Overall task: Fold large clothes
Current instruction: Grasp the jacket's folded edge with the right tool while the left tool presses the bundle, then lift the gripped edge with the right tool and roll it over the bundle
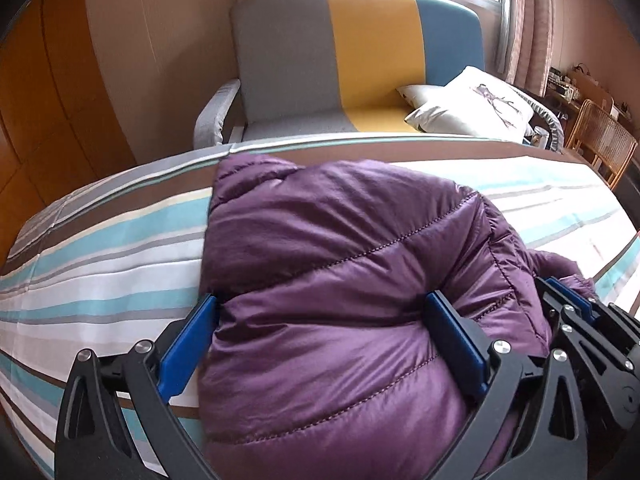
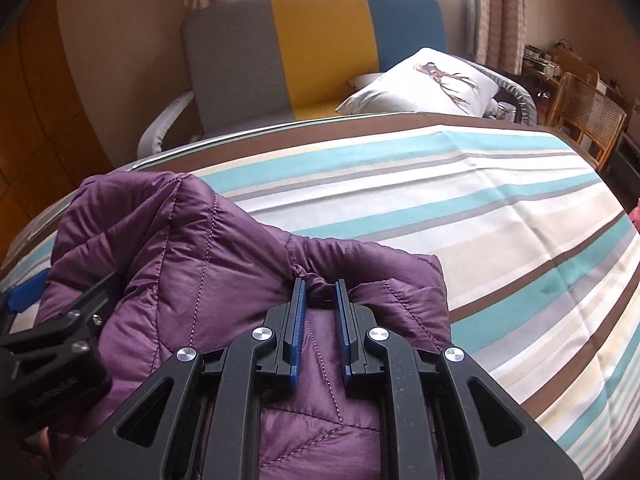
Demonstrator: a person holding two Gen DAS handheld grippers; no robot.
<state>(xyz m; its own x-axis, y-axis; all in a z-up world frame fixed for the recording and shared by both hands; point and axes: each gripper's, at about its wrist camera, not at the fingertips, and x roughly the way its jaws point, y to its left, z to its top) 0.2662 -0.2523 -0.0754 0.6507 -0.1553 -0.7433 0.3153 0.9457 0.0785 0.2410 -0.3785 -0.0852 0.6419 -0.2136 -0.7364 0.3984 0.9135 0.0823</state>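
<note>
The purple jacket point(image 1: 344, 280) lies bunched on the striped bed point(image 2: 460, 208). The left hand-held gripper point(image 1: 324, 340) straddles it, jaws wide; the right hand-held gripper point(image 2: 320, 300) pinches a small fold. The slick, puffy fabric could slip free when lifted.

The bulky purple quilted down jacket point(image 2: 192, 264) fills the near left of the striped bedspread point(image 2: 460, 208). To its right the cloth lies bare toward the far edge, where a white bird-print cushion point(image 2: 424, 80) and a grey-yellow-blue sofa point(image 2: 280, 60) seemingly close off the way.
</note>
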